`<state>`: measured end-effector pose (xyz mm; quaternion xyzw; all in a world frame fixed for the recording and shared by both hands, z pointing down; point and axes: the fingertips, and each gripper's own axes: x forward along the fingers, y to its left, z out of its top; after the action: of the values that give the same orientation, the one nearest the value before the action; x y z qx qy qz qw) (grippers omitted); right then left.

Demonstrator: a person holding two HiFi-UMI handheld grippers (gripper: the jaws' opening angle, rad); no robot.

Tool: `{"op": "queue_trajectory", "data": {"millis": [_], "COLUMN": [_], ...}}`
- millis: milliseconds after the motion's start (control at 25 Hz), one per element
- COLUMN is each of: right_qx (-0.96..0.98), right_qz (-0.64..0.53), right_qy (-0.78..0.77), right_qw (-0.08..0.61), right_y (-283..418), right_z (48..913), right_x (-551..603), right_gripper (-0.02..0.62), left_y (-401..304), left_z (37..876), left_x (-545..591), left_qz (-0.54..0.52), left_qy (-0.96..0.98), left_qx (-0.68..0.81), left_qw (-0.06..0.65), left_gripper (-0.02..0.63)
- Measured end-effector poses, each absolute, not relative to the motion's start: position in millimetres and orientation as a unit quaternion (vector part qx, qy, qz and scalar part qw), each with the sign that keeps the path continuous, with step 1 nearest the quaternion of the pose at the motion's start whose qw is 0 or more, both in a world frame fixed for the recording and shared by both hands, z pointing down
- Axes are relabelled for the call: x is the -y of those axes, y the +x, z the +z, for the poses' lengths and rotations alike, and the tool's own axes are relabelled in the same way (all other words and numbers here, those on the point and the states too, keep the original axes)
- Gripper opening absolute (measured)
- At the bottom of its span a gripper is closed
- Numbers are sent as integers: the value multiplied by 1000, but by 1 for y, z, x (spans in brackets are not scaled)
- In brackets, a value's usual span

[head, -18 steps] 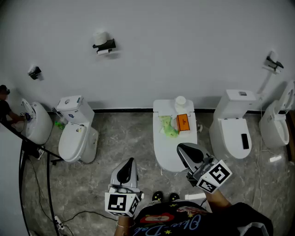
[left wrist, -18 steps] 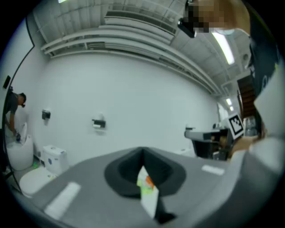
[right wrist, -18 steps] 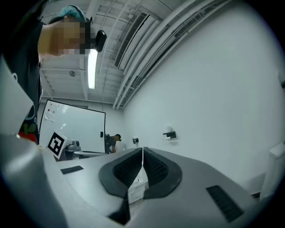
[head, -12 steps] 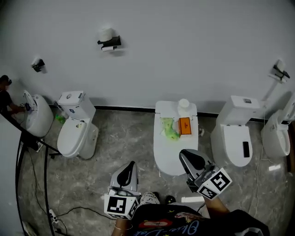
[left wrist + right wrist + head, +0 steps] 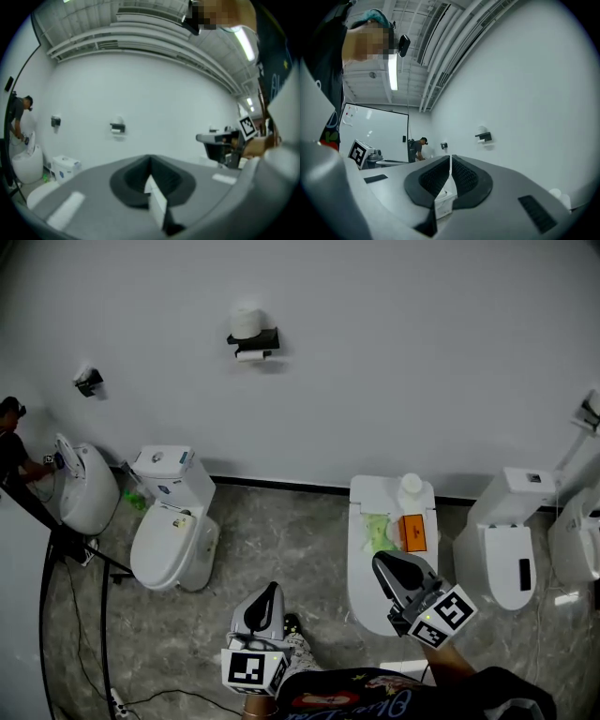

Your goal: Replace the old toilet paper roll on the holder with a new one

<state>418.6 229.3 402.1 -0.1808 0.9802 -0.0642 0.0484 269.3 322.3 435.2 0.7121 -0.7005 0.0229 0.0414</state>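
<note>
Task not begun, by the look of it. Holder (image 5: 254, 339) is high on the wall (image 5: 422, 352), well apart from both claws. A thin white roll, prob. the old roll (image 5: 249, 355), hangs under the holder's shelf. A fat roll (image 5: 247, 322) sits on top of the shelf, poss. the new one. A white round thing (image 5: 410, 486) stands on the cistern of the mid toilet (image 5: 362, 582), beside an orange box (image 5: 413, 532) & sth green. It could be a spare too, can't tell at this size. So everything is left: get to the wall, pull old roll off, fit a new one.

L claw (image 5: 273, 588): shut, pads together, nothing in it. R claw (image 5: 380, 562): shut as well, empty.

Both are held low, close in front of the person's body, level, noses twd the wall. L claw points roughly twd the holder, which shows small & left of centre in the left gripper view. R claw sits over the near end of the mid toilet, w/ the holder right of centre in the right gripper view.

Next, I'd judge: walk in, raise a claw to holder height, and open it before it reaches the old roll.
</note>
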Motion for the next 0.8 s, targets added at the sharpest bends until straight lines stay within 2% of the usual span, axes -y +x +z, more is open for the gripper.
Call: {"op": "queue_trajectory", "data": {"millis": [200, 400, 800], "right_qx": [-977, -975, -968], "right_qz": [-51, -50, -62], "right_qy": [-192, -205, -243], "right_qw": [72, 67, 26], "right_y": [307, 221, 158], "right_z": [380, 377, 395], "right_x": [-186, -162, -92], "right_gripper": [14, 14, 14], "left_y": [158, 73, 4], "left_z": [423, 419, 425], "left_x": [-284, -259, -181], "left_qz": [57, 68, 34], "left_qy": [716, 724, 747], "left_qx": [696, 687, 662], "left_qw": [12, 8, 46], "left_gripper": [-12, -12, -12]}}
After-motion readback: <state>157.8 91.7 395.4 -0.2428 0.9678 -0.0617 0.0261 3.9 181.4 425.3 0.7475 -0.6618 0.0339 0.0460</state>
